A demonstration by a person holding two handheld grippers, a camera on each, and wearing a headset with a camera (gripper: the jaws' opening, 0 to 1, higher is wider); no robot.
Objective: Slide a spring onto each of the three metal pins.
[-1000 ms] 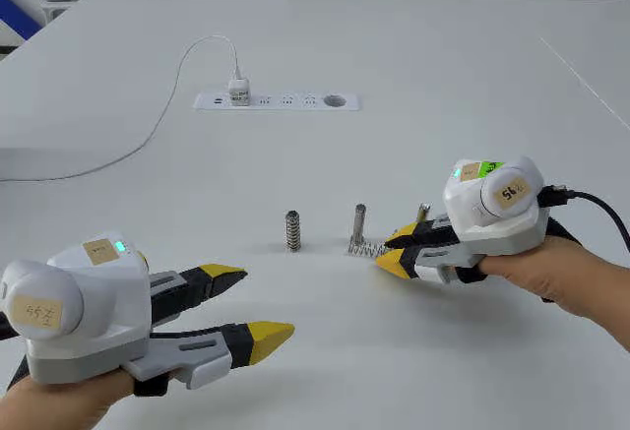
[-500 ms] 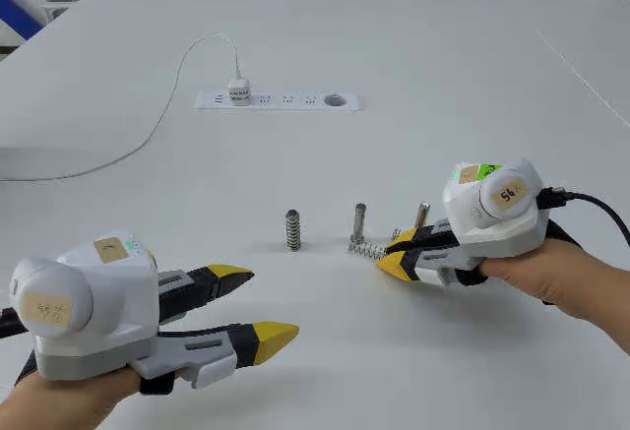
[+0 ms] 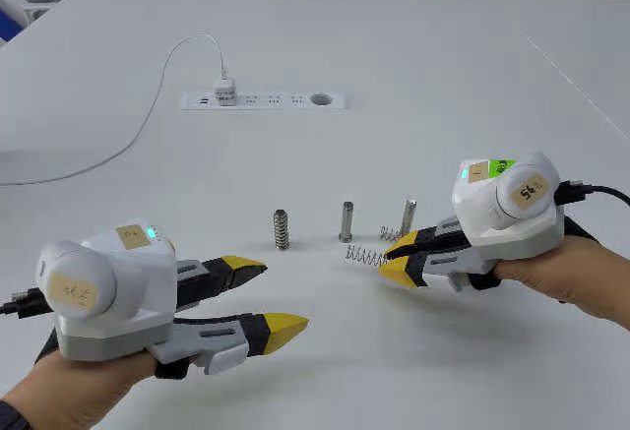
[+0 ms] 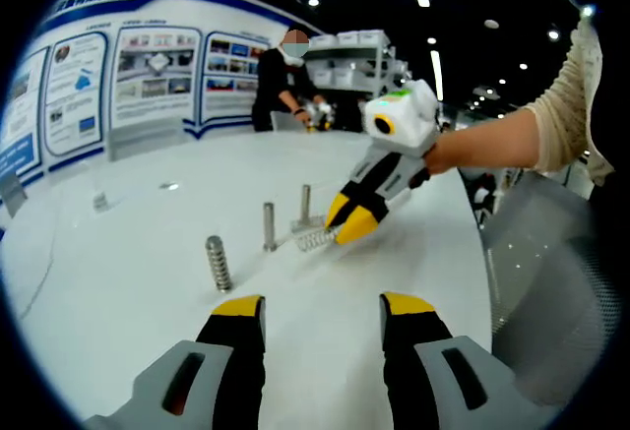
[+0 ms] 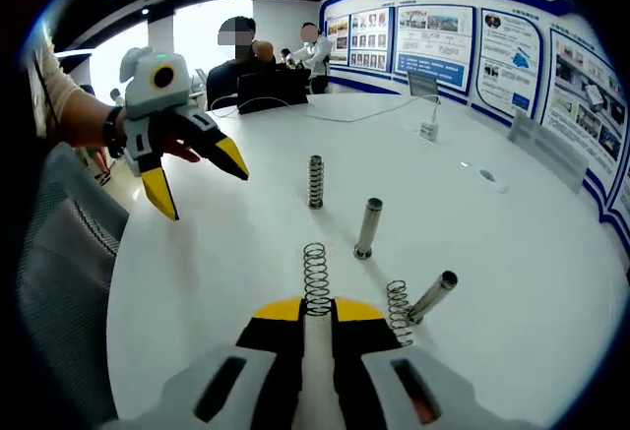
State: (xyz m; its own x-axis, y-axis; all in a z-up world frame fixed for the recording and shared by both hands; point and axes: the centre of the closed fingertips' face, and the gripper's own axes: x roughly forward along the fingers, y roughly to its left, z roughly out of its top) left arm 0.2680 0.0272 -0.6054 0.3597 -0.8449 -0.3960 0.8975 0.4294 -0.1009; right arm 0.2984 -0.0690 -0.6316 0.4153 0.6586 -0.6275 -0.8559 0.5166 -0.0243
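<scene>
1. Right gripper (image 5: 317, 310) pinches a spring (image 5: 316, 277) by its end, near the bare middle pin (image 5: 367, 228).
2. Left gripper (image 3: 281, 295) hovers, jaws apart, well clear over bare table (image 3: 394, 371).
3. Left pin (image 3: 282, 229) wears a coil; right pin (image 5: 433, 297) tilts, loose spring (image 5: 398, 307) beside it.

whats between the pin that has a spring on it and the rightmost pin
The bare middle pin stands there, and a loose spring lies by the rightmost pin; the head view shows this.
</scene>
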